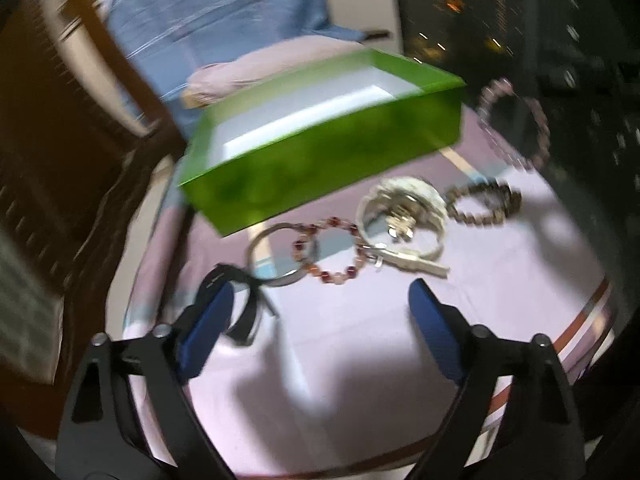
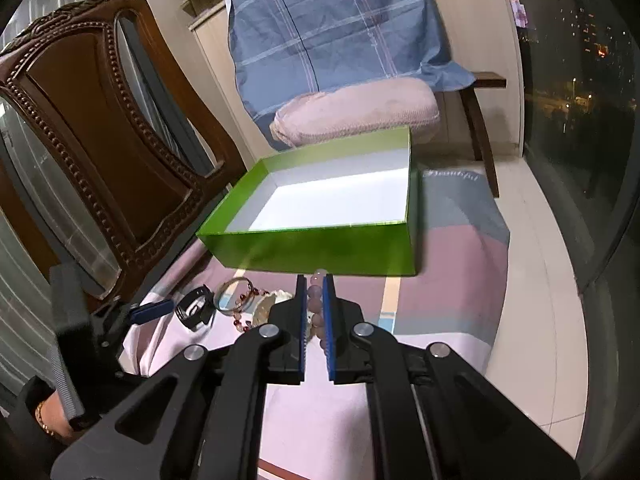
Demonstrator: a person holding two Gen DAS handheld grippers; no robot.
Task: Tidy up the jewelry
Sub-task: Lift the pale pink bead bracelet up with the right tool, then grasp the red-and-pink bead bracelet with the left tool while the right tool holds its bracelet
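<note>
An open green box [image 1: 320,148] with a white inside stands on the pink cloth. In front of it lie a silver bangle [image 1: 280,258], a red bead bracelet [image 1: 334,248], a wide white bangle [image 1: 404,216] with a key [image 1: 418,263], and a brown bead bracelet [image 1: 484,200]. My left gripper [image 1: 320,292] is open above the cloth just short of them, with a black band [image 1: 246,312] beside its left finger. My right gripper [image 2: 316,300] is shut on a pink bead bracelet [image 2: 315,304], near the box's front wall [image 2: 312,248]. That pink bead bracelet [image 1: 516,128] shows as a loop at the upper right.
A carved wooden chair [image 2: 100,128] stands left of the box. Behind it sits a pink cushion [image 2: 356,112] under a blue checked cloth [image 2: 340,28]. A dark window [image 2: 580,100] lies to the right. The cloth-covered table [image 2: 460,280] ends close to the right.
</note>
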